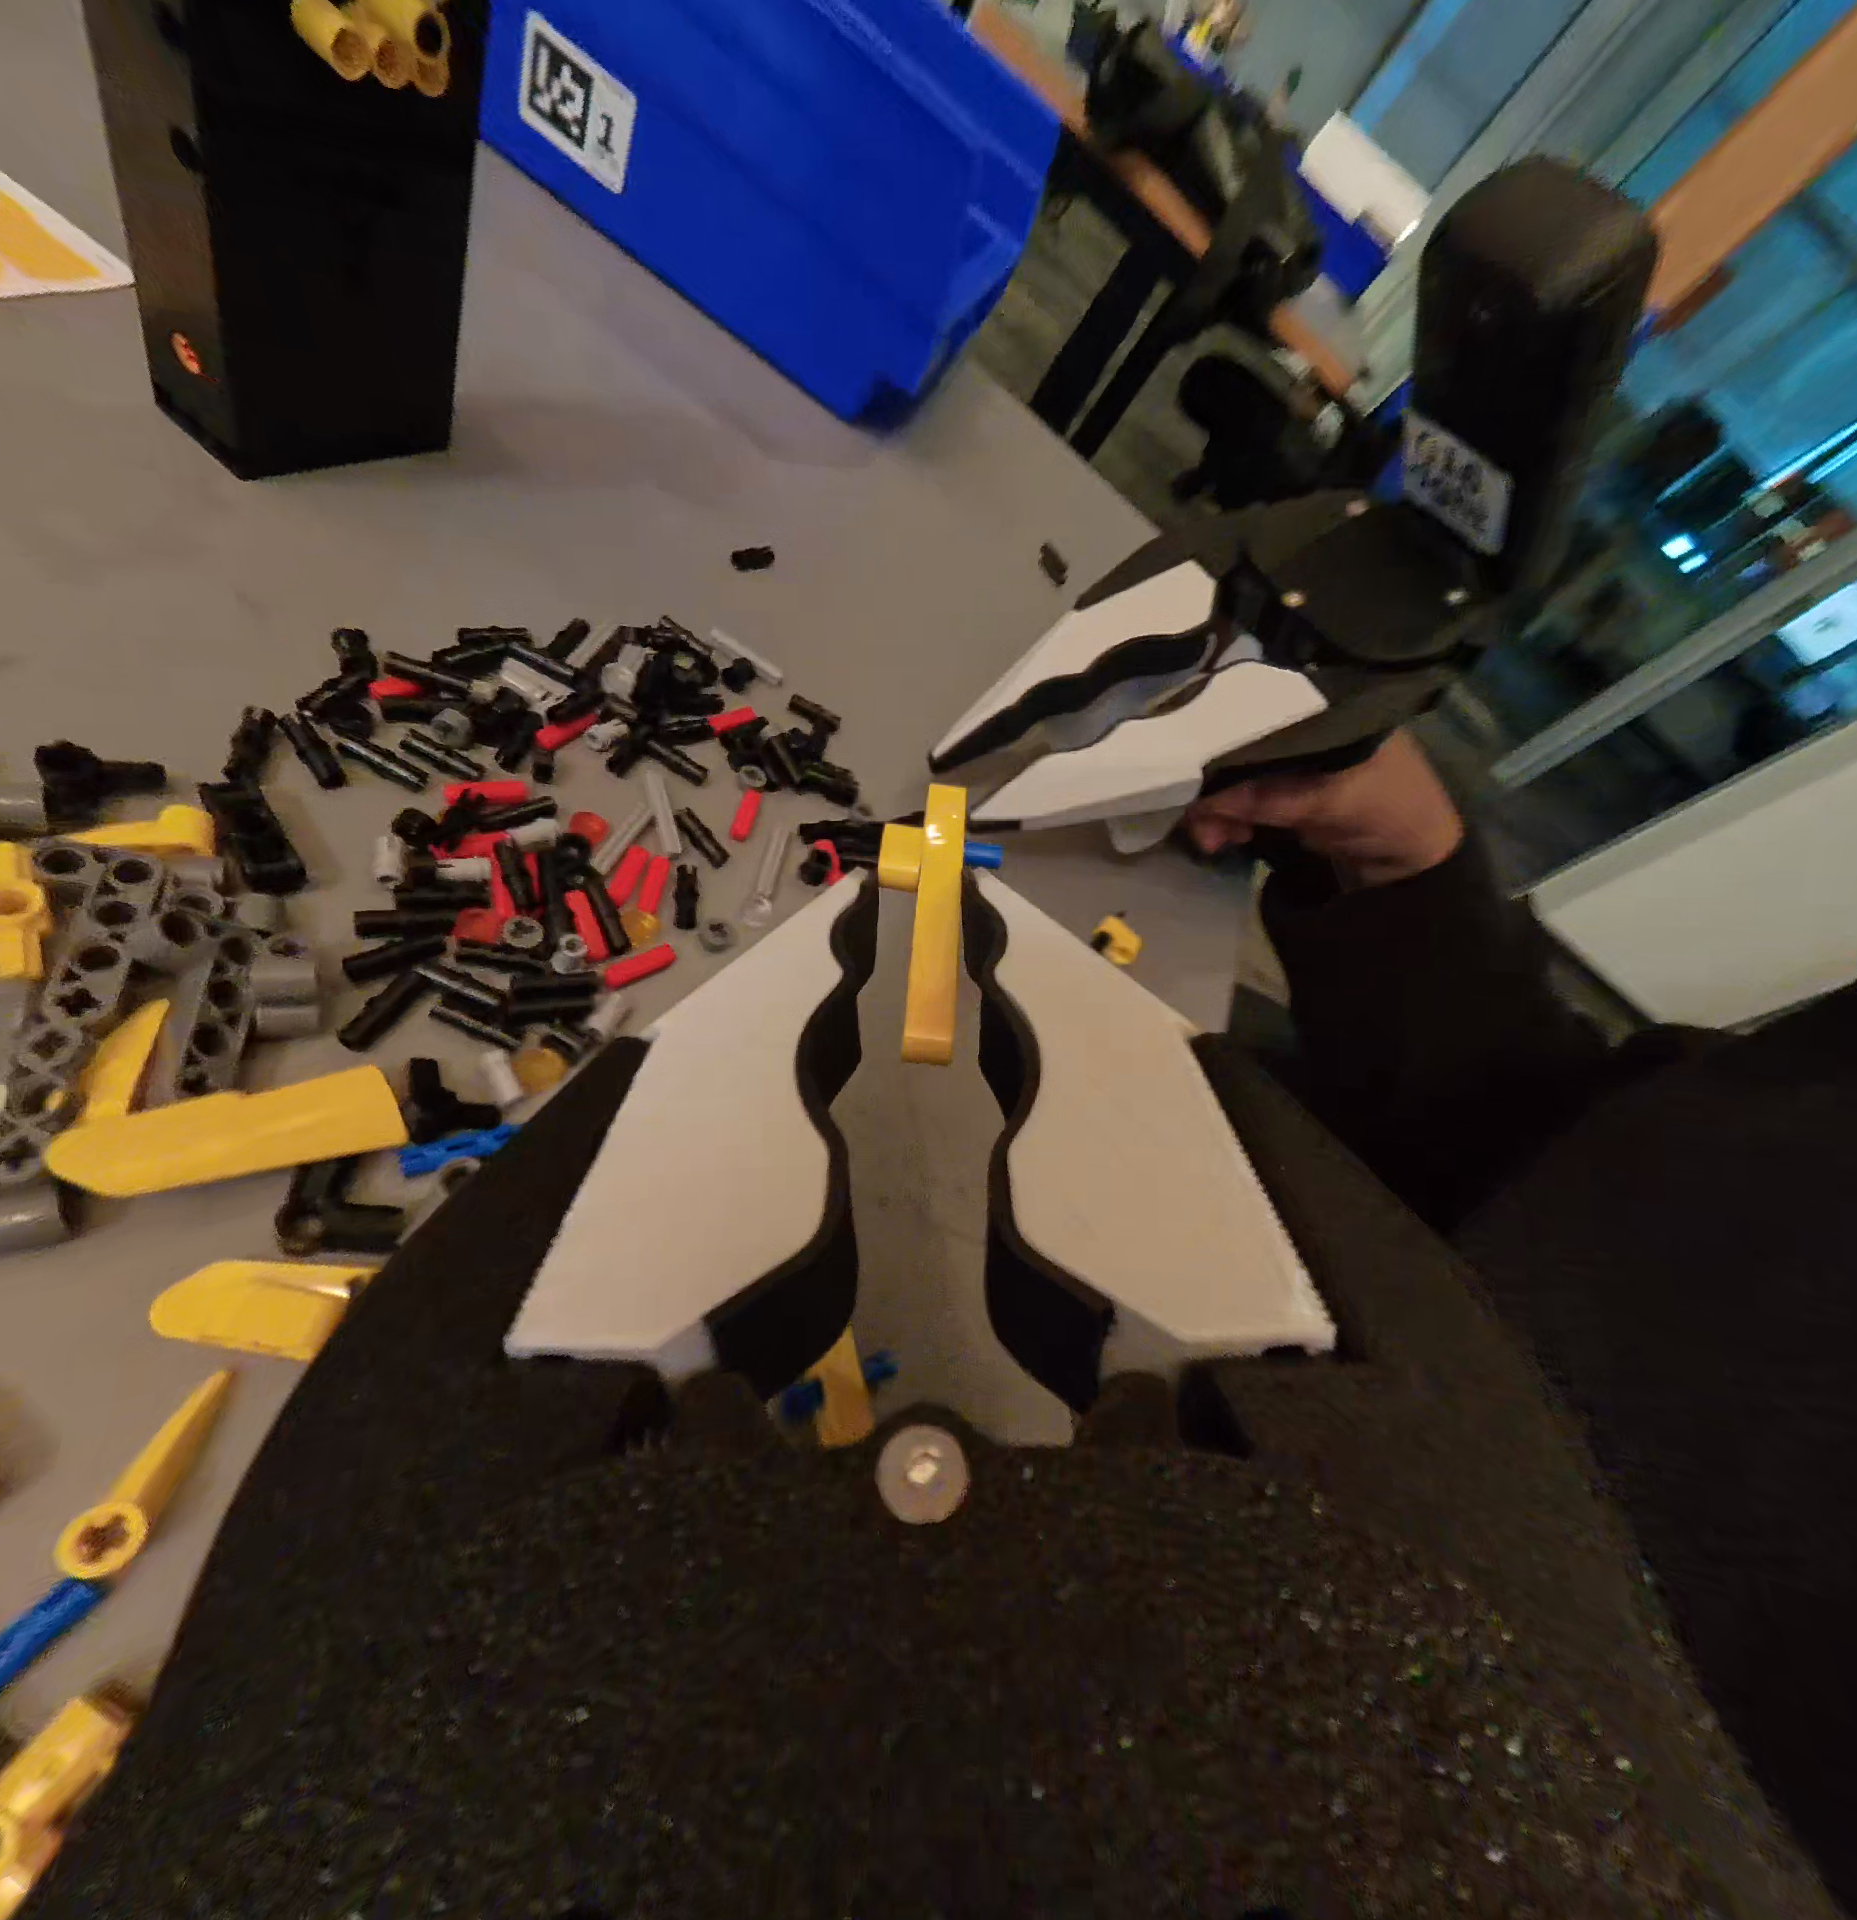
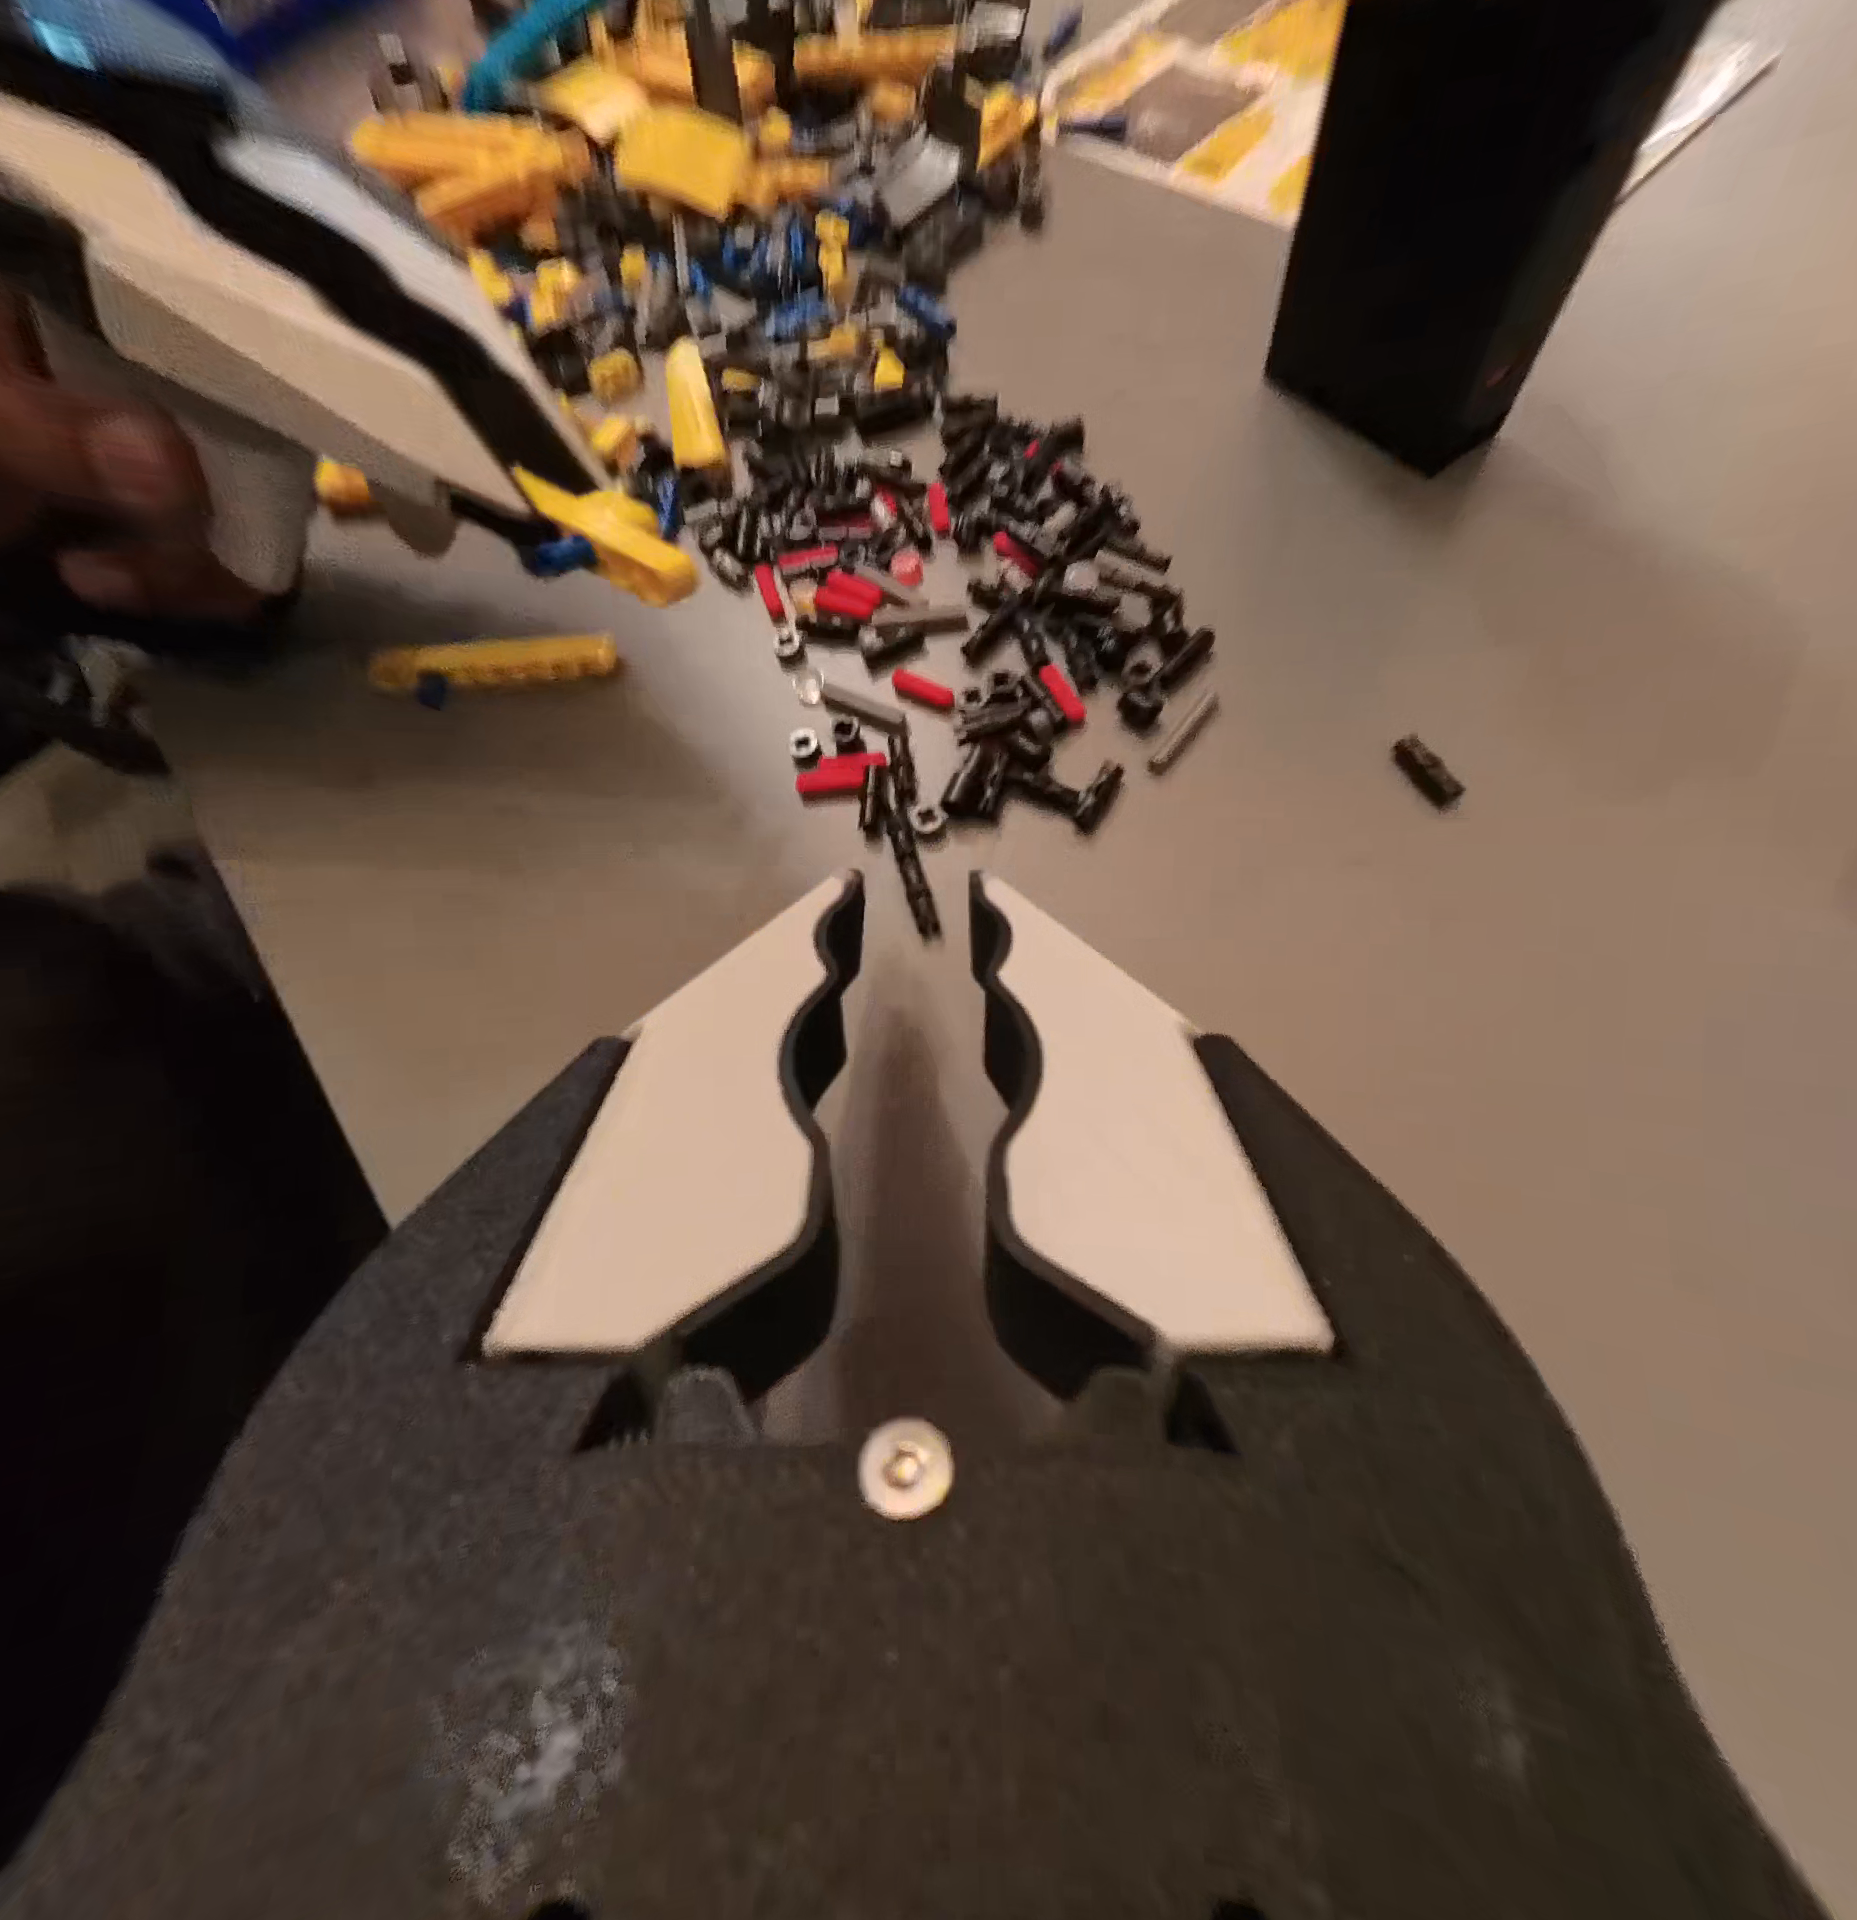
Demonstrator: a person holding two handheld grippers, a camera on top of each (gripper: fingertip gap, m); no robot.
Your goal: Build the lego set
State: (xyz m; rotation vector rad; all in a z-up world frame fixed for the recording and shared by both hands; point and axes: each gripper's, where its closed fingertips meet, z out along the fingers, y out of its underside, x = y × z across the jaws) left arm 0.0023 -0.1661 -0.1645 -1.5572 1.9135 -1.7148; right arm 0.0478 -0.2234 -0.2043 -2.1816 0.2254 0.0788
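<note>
My left gripper (image 1: 917, 883) is shut on a flat yellow building-toy piece (image 1: 932, 956) with a blue pin (image 1: 984, 855) through it, held upright above the grey table (image 1: 612, 488). It also shows in the right wrist view (image 2: 581, 509), blurred, with the same yellow piece (image 2: 623, 540). My right gripper (image 2: 916, 883) is open by a narrow gap and holds nothing; a black rod (image 2: 919, 894) lying on the table shows between its tips. In the left wrist view the right gripper (image 1: 945, 764) hovers just right of and behind the yellow piece, held by a hand (image 1: 1329, 821).
A pile of black, red and grey pins (image 1: 550, 831) (image 2: 986, 623) lies ahead. Yellow and grey beams (image 1: 124, 987) lie left. A black upright box (image 1: 300, 260) (image 2: 1454, 208) and a blue bin (image 1: 778, 187) stand behind. A yellow beam (image 2: 498, 660) and stray black pin (image 2: 1428, 769) lie apart. My right fingertips sit around 9 cm from my left ones.
</note>
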